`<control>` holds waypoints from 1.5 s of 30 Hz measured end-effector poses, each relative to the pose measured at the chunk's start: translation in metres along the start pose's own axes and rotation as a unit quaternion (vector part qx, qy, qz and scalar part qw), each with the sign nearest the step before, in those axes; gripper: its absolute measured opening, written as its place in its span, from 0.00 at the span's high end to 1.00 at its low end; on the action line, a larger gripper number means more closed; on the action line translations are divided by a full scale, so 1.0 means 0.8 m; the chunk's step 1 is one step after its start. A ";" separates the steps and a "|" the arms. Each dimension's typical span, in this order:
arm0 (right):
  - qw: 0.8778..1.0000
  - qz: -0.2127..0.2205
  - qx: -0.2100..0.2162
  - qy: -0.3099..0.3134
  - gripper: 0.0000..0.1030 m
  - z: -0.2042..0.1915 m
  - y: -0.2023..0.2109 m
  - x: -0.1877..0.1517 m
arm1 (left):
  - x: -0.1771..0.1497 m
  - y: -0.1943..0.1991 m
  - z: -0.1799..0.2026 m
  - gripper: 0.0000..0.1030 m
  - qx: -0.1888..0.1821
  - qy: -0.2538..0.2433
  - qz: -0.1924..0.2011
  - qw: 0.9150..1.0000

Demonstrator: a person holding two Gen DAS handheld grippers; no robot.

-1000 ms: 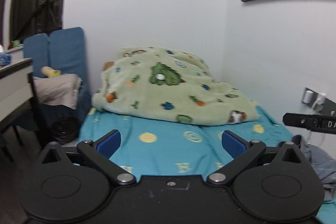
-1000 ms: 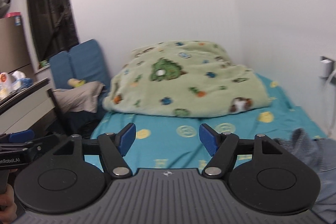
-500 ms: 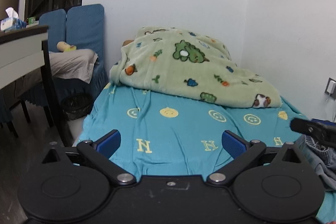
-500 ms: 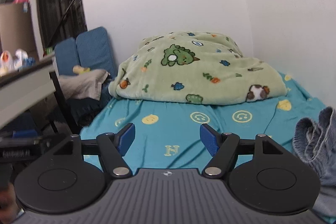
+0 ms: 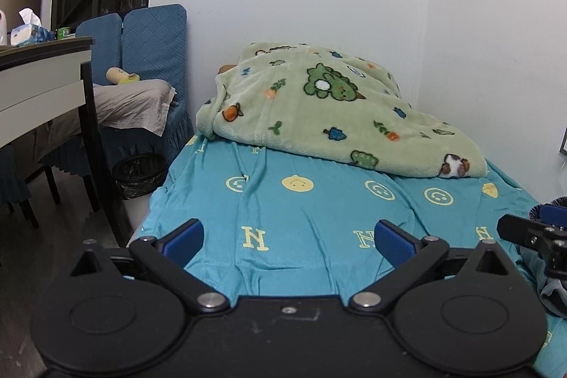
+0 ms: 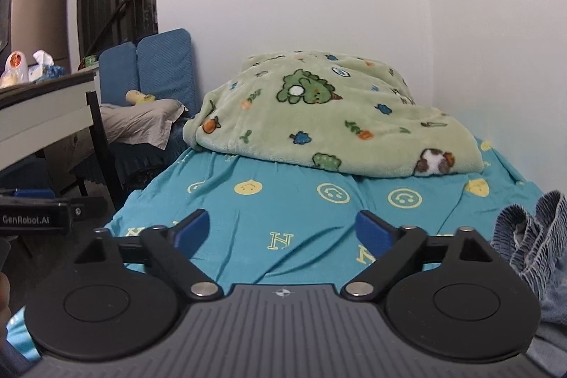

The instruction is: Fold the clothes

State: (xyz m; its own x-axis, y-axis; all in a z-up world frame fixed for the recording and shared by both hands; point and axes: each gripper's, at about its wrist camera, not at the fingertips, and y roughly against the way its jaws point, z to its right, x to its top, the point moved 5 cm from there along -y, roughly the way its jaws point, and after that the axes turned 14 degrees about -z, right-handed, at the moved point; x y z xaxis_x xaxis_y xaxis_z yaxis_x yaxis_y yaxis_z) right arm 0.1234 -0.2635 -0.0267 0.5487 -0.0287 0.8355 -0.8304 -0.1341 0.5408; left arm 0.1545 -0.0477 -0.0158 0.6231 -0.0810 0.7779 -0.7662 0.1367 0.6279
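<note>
A crumpled blue denim garment lies on the near right of the bed's turquoise sheet; in the left wrist view only a bit of it shows at the right edge. My left gripper is open and empty, low over the sheet's near edge. My right gripper is open and empty, just left of the garment. Each gripper shows at the edge of the other's view.
A green cartoon-print blanket is heaped at the head of the bed against the white wall. Left of the bed stand a desk, blue chairs with grey cloth, and a black bin.
Both grippers have dropped lower and tilted, so more of the sheet and the desk side shows. The denim garment now sits closer beside the right gripper. Both stay open.
</note>
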 end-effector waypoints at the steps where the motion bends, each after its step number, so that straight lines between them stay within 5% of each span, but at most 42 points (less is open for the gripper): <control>1: 1.000 0.001 0.004 0.001 0.07 0.000 0.001 0.000 | 0.000 0.000 0.001 0.00 0.001 -0.001 0.000 1.000; 45: 1.000 -0.017 0.000 -0.023 0.03 0.001 -0.012 -0.008 | -0.005 0.004 -0.005 0.00 0.001 0.002 0.005 1.000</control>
State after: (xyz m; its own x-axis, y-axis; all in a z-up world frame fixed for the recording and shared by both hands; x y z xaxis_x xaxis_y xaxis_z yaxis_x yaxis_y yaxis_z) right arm 0.1279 -0.2625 -0.0371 0.5808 -0.0696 0.8111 -0.8110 -0.1354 0.5691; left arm 0.1499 -0.0433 -0.0167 0.6154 -0.0758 0.7846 -0.7732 0.1356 0.6195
